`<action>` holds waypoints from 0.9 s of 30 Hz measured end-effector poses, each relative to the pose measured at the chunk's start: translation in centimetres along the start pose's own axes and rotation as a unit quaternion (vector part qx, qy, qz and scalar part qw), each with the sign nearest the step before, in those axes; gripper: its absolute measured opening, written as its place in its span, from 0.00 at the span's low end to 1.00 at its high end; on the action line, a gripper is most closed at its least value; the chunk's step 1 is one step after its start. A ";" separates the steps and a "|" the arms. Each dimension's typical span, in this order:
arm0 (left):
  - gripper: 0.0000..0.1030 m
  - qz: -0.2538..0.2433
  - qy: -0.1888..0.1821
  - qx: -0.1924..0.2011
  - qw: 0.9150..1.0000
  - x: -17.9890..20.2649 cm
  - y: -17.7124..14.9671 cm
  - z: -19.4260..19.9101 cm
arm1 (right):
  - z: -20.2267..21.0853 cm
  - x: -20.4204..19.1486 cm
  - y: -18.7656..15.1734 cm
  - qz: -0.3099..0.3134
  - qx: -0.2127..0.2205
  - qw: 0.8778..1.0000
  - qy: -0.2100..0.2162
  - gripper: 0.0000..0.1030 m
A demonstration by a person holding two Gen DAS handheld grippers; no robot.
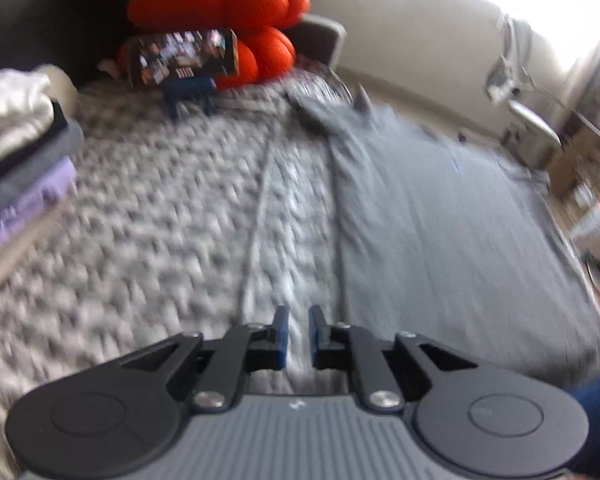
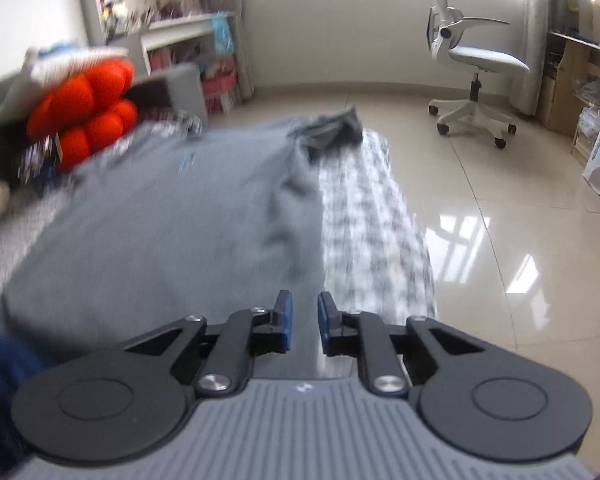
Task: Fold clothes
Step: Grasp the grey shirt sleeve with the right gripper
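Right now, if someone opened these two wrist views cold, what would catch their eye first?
Probably the bright orange lobed cushion at the far end of the bed, the only vivid colour. Next, the grey cotton T-shirt spread flat over the chunky grey knitted blanket. On the blanket's left edge is a stack of folded clothes, and a white swivel office chair stands on the glossy tiled floor.

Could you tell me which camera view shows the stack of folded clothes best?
The left wrist view: the stack of folded clothes sits at its left edge, white, dark, grey and lilac layers visible, though blurred. The right wrist view does not show the stack; there the grey garment fills the middle.
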State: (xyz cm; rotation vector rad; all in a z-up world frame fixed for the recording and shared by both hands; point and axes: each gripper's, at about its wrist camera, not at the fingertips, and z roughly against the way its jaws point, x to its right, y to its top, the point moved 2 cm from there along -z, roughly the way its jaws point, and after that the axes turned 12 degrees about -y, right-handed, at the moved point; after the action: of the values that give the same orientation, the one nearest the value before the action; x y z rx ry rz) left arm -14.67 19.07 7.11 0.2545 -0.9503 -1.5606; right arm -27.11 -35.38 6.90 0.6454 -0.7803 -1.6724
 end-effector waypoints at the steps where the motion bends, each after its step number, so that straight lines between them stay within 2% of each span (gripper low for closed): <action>1: 0.23 -0.002 0.000 0.011 1.000 -0.2 1.0 -0.4 | -1.1 0.3 1.0 -0.011 0.000 1.000 0.006 0.18; 3: 0.34 -0.007 -0.003 0.033 0.999 -0.4 3.1 -1.6 | -3.4 0.8 2.8 -0.036 -0.003 0.999 0.019 0.18; 5: 0.40 -0.004 -0.012 0.046 0.999 -0.3 5.3 -3.6 | -5.8 0.9 4.5 -0.069 -0.009 0.997 0.037 0.18; 8: 0.43 0.020 -0.024 0.059 0.998 -0.9 8.6 -7.5 | -9.2 1.1 6.6 -0.124 -0.015 0.990 0.063 0.20; 11: 0.48 0.033 0.009 0.074 0.997 -1.7 11.1 -11.8 | -12.2 1.1 8.2 -0.142 -0.019 0.988 0.059 0.36; 14: 0.49 0.070 0.028 0.074 0.994 -3.3 12.6 -15.7 | -14.5 1.1 9.4 -0.161 -0.025 0.985 0.061 0.37; 17: 0.49 0.118 0.003 0.087 0.989 -4.5 13.4 -17.5 | -16.7 2.0 10.5 -0.205 -0.034 0.976 0.067 0.37; 19: 0.49 0.120 0.014 0.100 0.988 -4.5 13.9 -18.2 | -18.3 2.5 11.2 -0.232 -0.039 0.970 0.063 0.37; 22: 0.47 0.103 0.067 0.104 0.987 -3.7 13.9 -18.9 | -20.0 2.5 12.3 -0.248 -0.038 0.967 0.051 0.37; 25: 0.47 0.027 0.119 0.112 0.986 -1.1 13.3 -18.9 | -20.9 1.3 13.1 -0.235 -0.036 0.970 0.044 0.37; 27: 0.47 -0.020 0.128 0.112 0.985 0.7 12.8 -19.1 | -21.4 0.1 13.5 -0.220 -0.036 0.974 0.036 0.37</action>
State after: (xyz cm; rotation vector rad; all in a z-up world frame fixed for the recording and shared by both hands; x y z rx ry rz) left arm 6.71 11.26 3.97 0.6208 -0.9213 -1.4153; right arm -2.59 -41.09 3.87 0.8687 -0.5453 -2.0531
